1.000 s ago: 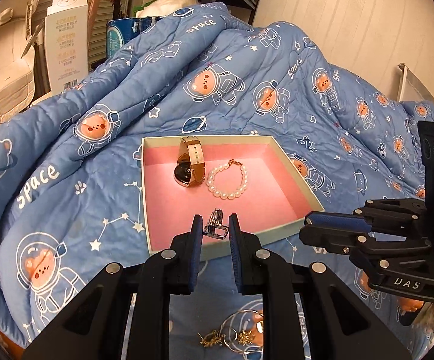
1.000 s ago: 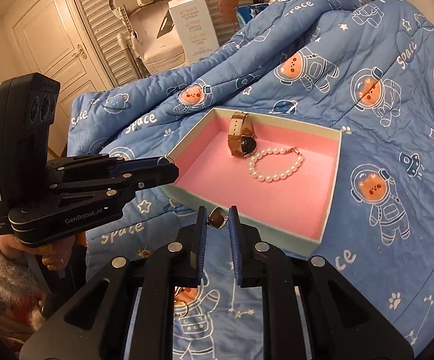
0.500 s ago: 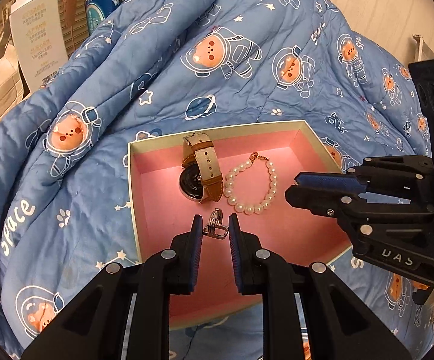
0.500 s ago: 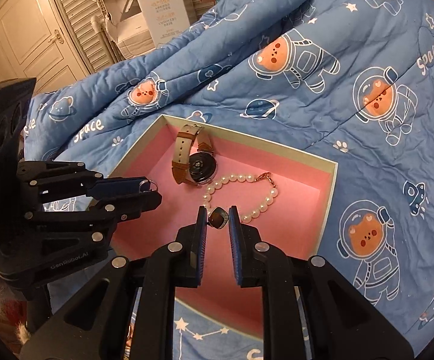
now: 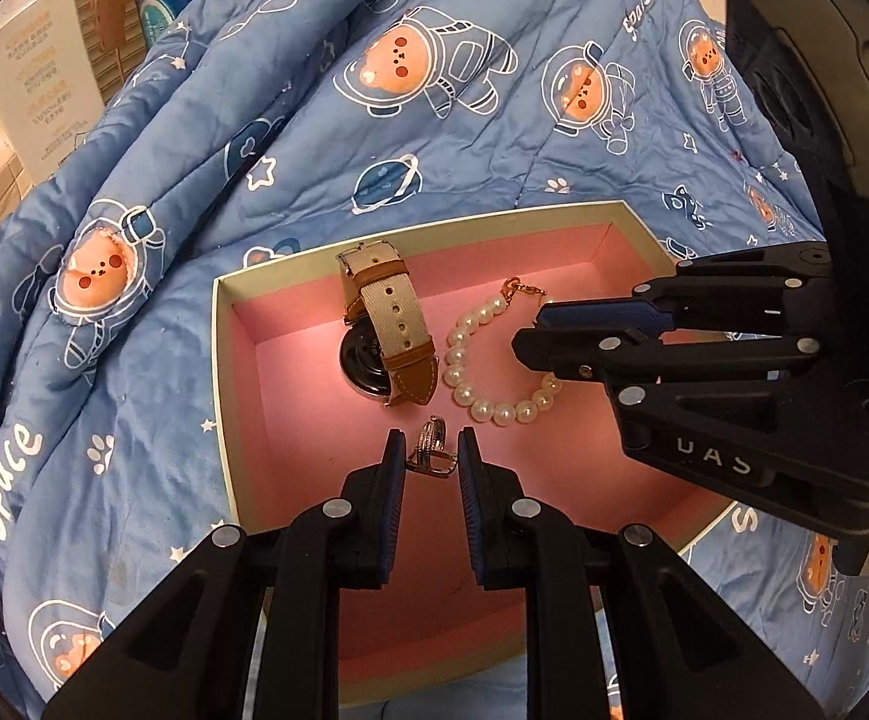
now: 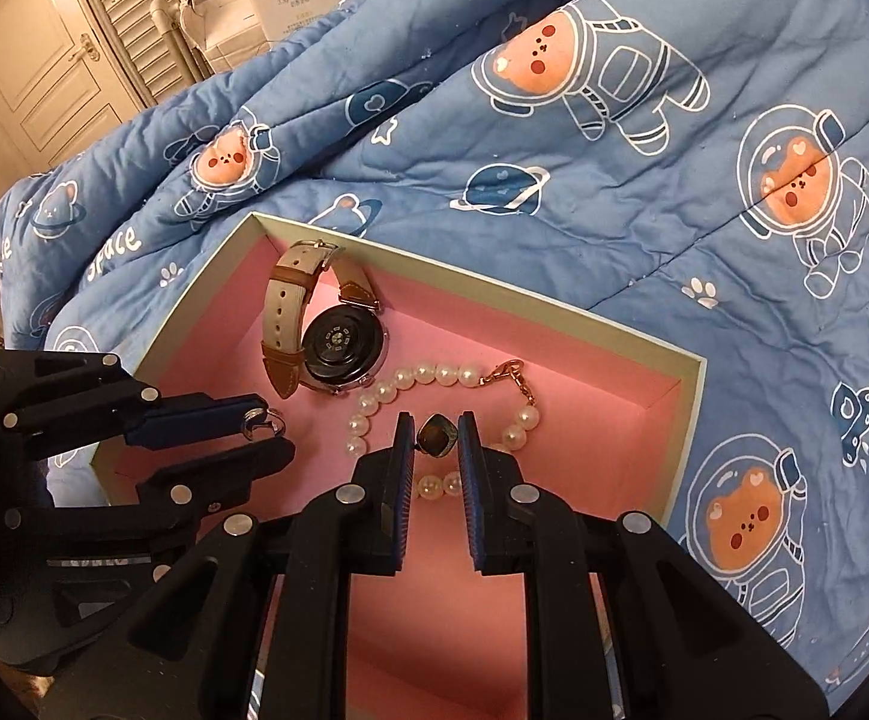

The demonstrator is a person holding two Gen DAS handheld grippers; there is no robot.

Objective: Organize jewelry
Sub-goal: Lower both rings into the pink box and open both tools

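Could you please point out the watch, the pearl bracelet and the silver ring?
watch (image 6: 345, 343), right wrist view, case back.
pearl bracelet (image 5: 475, 399), left wrist view, lower pearls.
silver ring (image 5: 431, 450), left wrist view, band between fingers.

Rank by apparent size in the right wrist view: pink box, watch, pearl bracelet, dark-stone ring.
1. Pink box.
2. Watch and pearl bracelet: similar extent, and the right tongs cover part of the bracelet, so unranked.
3. Dark-stone ring, smallest, though nearest the camera.

watch (image 5: 387, 336): 1 | pearl bracelet (image 5: 494, 372): 1 | rings (image 5: 431, 450): 2 | box (image 5: 224, 360): 1
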